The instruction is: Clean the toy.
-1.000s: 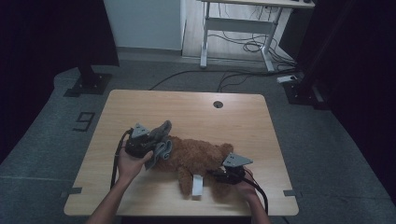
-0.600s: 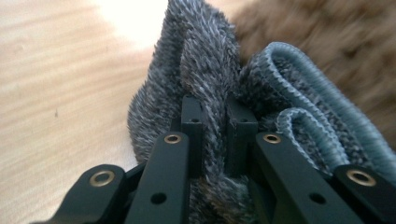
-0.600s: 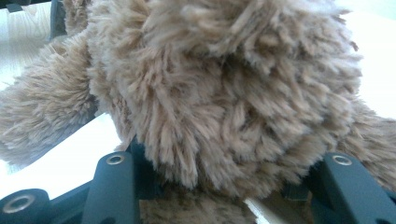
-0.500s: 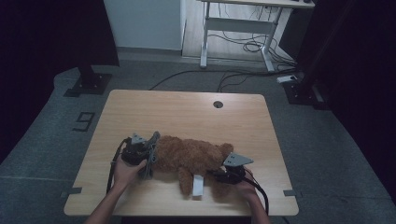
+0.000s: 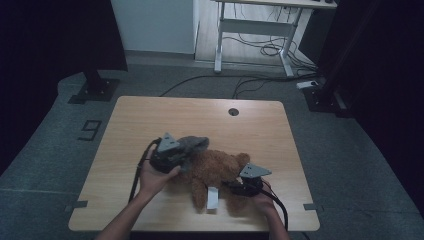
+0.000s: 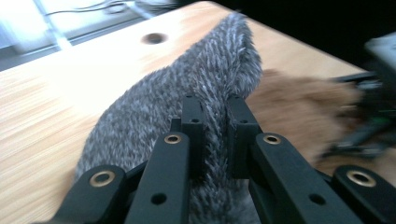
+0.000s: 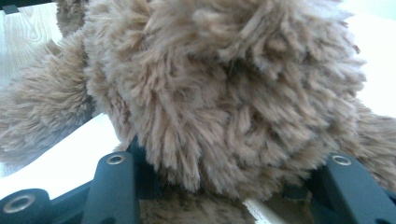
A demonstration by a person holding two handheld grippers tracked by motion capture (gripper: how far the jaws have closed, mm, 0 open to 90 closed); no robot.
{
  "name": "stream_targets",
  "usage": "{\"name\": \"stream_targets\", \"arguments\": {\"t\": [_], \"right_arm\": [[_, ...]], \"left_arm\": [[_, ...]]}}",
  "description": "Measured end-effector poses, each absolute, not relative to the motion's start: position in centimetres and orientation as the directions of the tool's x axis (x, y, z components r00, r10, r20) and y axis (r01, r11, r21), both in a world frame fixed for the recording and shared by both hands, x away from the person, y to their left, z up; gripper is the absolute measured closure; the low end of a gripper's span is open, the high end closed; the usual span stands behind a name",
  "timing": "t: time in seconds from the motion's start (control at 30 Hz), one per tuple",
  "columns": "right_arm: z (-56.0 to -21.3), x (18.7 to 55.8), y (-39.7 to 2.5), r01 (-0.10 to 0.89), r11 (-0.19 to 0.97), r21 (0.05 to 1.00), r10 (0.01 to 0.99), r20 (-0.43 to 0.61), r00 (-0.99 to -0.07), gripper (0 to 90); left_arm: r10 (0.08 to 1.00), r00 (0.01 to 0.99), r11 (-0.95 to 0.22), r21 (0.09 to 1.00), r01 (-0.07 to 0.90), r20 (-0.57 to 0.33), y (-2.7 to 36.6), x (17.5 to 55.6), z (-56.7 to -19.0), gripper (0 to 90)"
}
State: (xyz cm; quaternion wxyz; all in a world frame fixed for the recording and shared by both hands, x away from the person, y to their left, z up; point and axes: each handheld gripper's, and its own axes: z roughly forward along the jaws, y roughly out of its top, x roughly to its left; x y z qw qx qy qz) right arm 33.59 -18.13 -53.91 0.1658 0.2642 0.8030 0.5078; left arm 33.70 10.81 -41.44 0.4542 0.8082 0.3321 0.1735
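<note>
A brown teddy bear (image 5: 215,167) lies on the wooden table (image 5: 150,115), a white tag (image 5: 212,198) at its near side. My left gripper (image 5: 183,153) is at the bear's left end, shut on a grey fuzzy cloth (image 5: 194,144). In the left gripper view the cloth (image 6: 187,93) runs pinched between the jaws of that gripper (image 6: 215,105), with the bear (image 6: 299,102) beyond. My right gripper (image 5: 229,186) sits at the bear's near right side. In the right gripper view its jaws (image 7: 229,191) stand wide apart around the bear's fur (image 7: 224,93), the tips hidden.
A round cable hole (image 5: 233,111) lies near the table's far edge. Past the table stand a white desk frame (image 5: 255,30) with cables on the floor and a dark stand base (image 5: 95,87). The table's far half is bare wood.
My left gripper has carried the grey cloth right and slightly away, up against the bear's left end. The right gripper and the bear have stayed put.
</note>
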Motion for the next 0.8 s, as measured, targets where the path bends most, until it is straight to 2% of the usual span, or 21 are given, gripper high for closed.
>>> {"name": "stream_targets", "arguments": {"t": [0.23,0.37,0.53,0.8], "right_arm": [[-53.9,33.6,-18.1,0.26,0.342,0.903,0.594,0.007,-0.805,45.1],[-53.9,33.6,-18.2,0.264,0.344,0.901,0.594,0.008,-0.804,45.2],[-54.1,33.7,-18.2,0.275,0.339,0.9,0.599,0.019,-0.801,45.2],[-54.1,33.6,-18.1,0.262,0.345,0.902,0.599,0.003,-0.801,46.0]], "left_arm": [[0.558,0.83,-0.475,0.816,0.33,-0.01,3.1,32.2,-43.4,80.3],[0.534,0.845,-0.515,0.804,0.298,0.03,0.1,31.7,-44.7,79.5],[0.555,0.832,-0.492,0.813,0.312,0.016,-0.2,32.2,-45.7,79.7],[0.613,0.79,-0.453,0.82,0.348,0.003,2.1,33.8,-44.9,79.8]]}}
